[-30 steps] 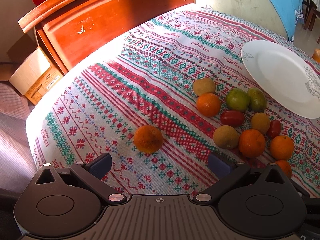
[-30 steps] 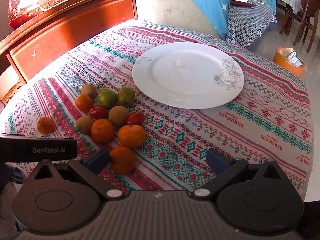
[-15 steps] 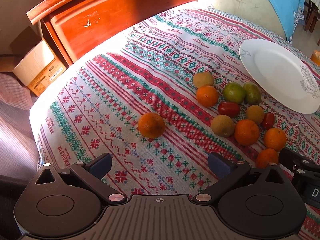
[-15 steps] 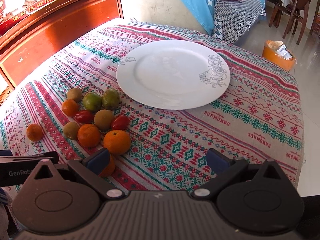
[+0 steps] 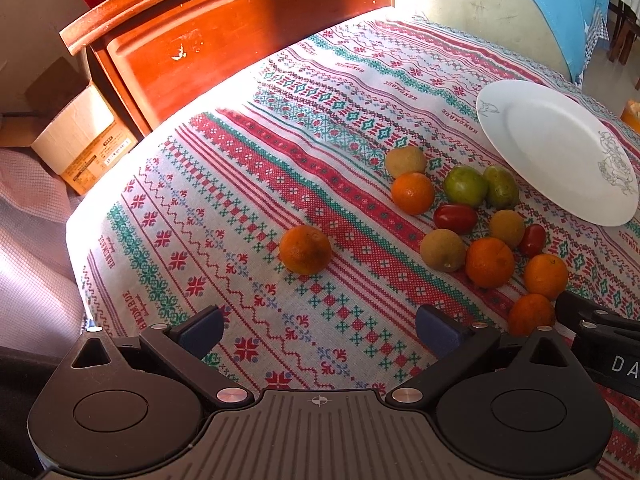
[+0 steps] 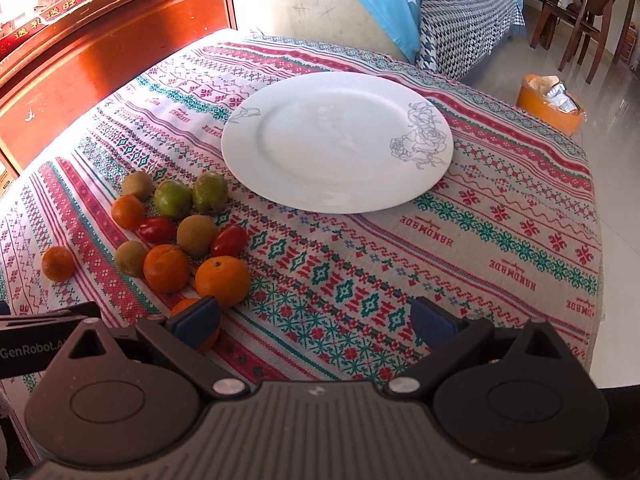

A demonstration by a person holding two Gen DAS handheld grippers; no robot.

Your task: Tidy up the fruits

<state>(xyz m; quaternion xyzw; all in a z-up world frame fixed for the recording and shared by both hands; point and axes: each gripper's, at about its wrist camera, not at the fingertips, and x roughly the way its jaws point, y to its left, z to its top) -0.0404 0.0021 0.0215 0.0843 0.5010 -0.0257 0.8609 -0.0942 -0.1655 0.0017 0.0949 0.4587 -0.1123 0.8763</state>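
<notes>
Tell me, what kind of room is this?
Probably a home living or dining room: a table under an embroidered tablecloth, wooden chairs on a tiled floor, and a wooden cabinet beside it.

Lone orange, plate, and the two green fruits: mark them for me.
Lone orange (image 5: 305, 249): left wrist view, middle of its skin.
Plate (image 6: 320, 136): right wrist view, bare centre.
Green fruits (image 6: 173, 198): right wrist view, middle of the left one; its twin touches its right side.
</notes>
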